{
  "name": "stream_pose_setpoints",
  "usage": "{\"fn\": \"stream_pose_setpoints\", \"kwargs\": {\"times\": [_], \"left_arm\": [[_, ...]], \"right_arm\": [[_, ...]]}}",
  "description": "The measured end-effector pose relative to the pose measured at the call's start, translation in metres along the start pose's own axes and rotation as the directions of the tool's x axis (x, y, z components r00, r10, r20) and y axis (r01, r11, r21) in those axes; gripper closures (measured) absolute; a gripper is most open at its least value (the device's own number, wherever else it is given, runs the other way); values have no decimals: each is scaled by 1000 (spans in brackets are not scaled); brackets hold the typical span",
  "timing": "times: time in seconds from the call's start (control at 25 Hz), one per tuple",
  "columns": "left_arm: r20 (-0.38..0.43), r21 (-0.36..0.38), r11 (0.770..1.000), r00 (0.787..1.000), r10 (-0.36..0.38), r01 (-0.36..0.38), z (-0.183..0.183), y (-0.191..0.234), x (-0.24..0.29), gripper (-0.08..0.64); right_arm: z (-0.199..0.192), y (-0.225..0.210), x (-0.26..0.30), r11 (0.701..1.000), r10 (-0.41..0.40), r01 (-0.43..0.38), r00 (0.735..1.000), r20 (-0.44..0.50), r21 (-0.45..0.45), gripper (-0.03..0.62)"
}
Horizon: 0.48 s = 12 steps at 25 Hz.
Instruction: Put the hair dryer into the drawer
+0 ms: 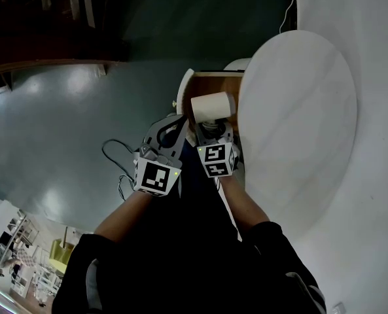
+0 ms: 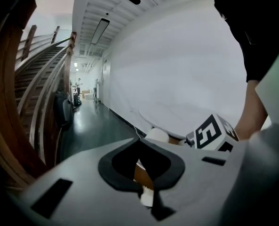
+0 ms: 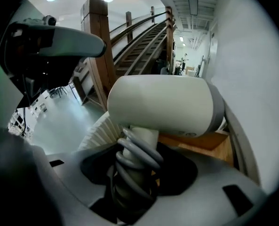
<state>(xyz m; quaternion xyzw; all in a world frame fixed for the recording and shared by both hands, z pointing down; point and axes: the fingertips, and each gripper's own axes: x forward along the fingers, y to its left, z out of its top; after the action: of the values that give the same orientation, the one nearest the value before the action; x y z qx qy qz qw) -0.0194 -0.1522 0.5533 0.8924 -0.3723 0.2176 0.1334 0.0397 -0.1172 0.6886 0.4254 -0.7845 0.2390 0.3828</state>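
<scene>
My right gripper is shut on the handle of the cream hair dryer, which has its grey cord wound round it. In the right gripper view the hair dryer stands upright between the jaws of the right gripper, just above the open wooden drawer. The drawer sticks out from under the round white table. My left gripper hangs close beside it on the left, empty. Its jaws look shut in the left gripper view, which also shows the hair dryer beyond.
The round white table top overhangs the drawer on the right. A black cable lies on the dark green floor at the left. A wooden staircase runs along the corridor, and a white wall stands behind the table.
</scene>
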Motion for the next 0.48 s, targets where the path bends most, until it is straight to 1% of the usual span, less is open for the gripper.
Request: {"fn": "stream_pose_setpoints", "kwargs": {"times": [0.2,0.4,0.48], "left_arm": [[-34,-7,1000,999,-23,22,-12,-1,12,554],[-62,-37,999,998,-15,13,-26,0,26,554],[-70,-36,999,997,-14,12,-28,1,32,554]], "right_arm": [[-4,-10,14,998,-15,19,998,-61,66,350],[-14,-17,33,992,-21,37,991,-130,120,350],[-18,-20,40,989,-12,35,986,-164,142,350]]}}
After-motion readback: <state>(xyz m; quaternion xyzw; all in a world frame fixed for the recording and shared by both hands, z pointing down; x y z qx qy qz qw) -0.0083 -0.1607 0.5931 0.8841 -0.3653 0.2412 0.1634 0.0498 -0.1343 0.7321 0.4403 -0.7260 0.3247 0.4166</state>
